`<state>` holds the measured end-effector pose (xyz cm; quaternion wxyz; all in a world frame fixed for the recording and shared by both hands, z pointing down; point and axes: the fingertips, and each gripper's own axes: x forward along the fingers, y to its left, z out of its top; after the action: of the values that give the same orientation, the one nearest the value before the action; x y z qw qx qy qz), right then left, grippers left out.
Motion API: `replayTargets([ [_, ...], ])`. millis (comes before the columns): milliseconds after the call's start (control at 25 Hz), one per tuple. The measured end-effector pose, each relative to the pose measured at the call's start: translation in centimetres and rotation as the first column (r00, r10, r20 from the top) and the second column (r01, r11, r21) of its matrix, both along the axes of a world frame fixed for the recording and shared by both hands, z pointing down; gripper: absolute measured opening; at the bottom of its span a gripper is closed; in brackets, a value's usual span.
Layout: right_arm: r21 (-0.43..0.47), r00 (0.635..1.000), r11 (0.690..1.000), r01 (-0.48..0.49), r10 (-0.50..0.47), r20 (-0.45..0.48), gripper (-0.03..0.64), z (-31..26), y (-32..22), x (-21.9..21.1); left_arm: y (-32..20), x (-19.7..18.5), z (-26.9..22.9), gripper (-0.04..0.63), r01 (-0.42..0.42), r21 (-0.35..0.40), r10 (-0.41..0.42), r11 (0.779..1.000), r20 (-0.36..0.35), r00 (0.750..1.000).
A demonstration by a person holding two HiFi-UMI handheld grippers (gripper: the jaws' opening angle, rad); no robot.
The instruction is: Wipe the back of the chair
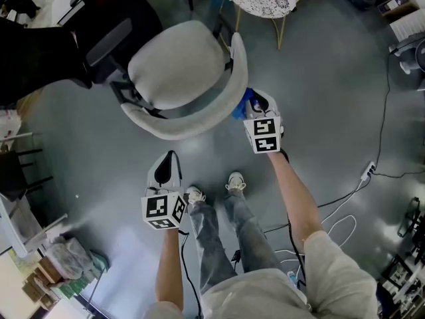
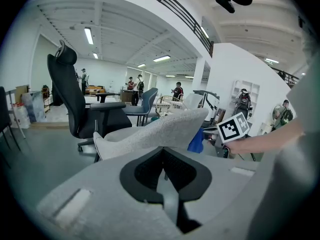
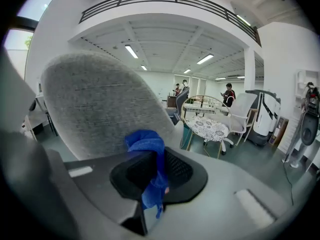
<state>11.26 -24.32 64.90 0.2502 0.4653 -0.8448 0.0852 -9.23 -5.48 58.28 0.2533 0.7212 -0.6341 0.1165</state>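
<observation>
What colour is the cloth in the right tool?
Blue. The cloth shows best in the right gripper view.

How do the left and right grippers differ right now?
The right gripper is shut on a blue cloth; the left gripper is shut on nothing. The right gripper sits at the grey chair back, with the cloth against it or very near; the left gripper hangs apart from the chair, over the floor. Both are shut, and each carries a marker cube.
</observation>
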Motion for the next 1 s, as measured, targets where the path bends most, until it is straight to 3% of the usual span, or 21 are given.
replayTargets([
  [400, 0.001, 0.999, 1.000, -0.026, 0.026, -0.047, 0.037, 1.1, -4.4, 1.6, -0.4, -0.7, 0.6, 0.005, 0.010, -0.012, -0.009, 1.000, 0.006, 1.000],
  [1000, 0.008, 0.998, 0.999, -0.034, 0.034, -0.055, 0.038, 0.3, -0.2, 2.9, -0.3, -0.6, 0.1, 0.005, -0.006, 0.005, 0.006, 1.000, -0.005, 1.000],
])
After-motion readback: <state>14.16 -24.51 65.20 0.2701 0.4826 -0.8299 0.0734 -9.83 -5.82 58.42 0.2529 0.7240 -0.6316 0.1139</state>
